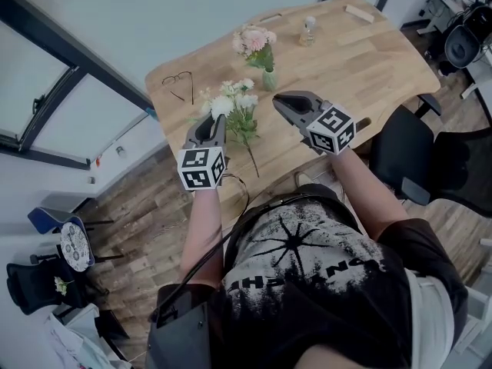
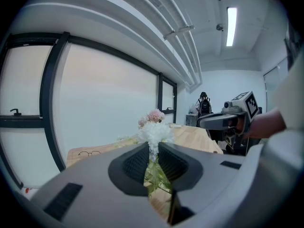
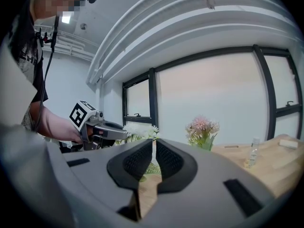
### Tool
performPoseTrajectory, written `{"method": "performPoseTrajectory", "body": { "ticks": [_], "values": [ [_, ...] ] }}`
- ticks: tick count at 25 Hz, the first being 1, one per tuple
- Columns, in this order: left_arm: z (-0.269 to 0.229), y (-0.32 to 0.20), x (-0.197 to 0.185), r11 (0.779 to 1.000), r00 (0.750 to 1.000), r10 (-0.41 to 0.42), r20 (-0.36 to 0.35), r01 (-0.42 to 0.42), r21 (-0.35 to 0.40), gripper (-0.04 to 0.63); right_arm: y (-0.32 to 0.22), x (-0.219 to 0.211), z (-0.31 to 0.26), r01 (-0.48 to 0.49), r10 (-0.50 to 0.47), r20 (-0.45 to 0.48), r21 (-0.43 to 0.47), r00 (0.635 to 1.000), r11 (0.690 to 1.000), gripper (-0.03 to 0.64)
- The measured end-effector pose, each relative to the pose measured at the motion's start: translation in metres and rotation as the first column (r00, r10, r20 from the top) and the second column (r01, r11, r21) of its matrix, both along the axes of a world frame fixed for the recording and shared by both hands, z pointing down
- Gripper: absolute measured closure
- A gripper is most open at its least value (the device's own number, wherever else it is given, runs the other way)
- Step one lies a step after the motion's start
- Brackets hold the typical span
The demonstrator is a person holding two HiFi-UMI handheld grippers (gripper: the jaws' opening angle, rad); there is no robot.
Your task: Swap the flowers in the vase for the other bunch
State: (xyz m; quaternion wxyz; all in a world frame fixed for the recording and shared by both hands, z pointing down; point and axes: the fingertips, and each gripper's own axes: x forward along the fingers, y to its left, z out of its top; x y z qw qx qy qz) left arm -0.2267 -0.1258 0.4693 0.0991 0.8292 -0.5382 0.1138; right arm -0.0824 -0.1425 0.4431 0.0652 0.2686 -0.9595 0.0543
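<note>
Two grippers point out across the wooden table point(image 1: 361, 64), tilted slightly downward. The left gripper point(image 1: 215, 121) is nearly closed on the white bunch point(image 1: 231, 102); in its own view a white bloom and green leaves sit in the narrow gap. The stems trail back toward the person's edge (whether they touch the wood I can't tell). The right gripper point(image 1: 280, 103) is fully closed and empty, hovering just right of the bunch.

The pink flowers point(image 1: 255, 43) stand upright in a small green vase point(image 1: 270, 79) just beyond both tips, toward the middle of the table. The glasses point(image 1: 178, 81) lie at the left corner. A small bottle point(image 1: 307, 31) and a wooden block point(image 1: 359, 12) sit along the window-side edge. The right half of the surface is bare. Both forearms reach forward, roughly parallel.
</note>
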Motion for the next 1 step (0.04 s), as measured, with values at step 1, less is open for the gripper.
{"method": "performPoseTrajectory", "body": {
  "ticks": [1],
  "values": [
    [0.0001, 0.0003, 0.0007, 1.000, 1.000, 0.002, 0.000, -0.002, 0.000, 0.526, 0.0013, -0.0001, 0.0014, 0.000, 0.000, 0.001, -0.003, 1.000, 1.000, 0.581]
  ]
}}
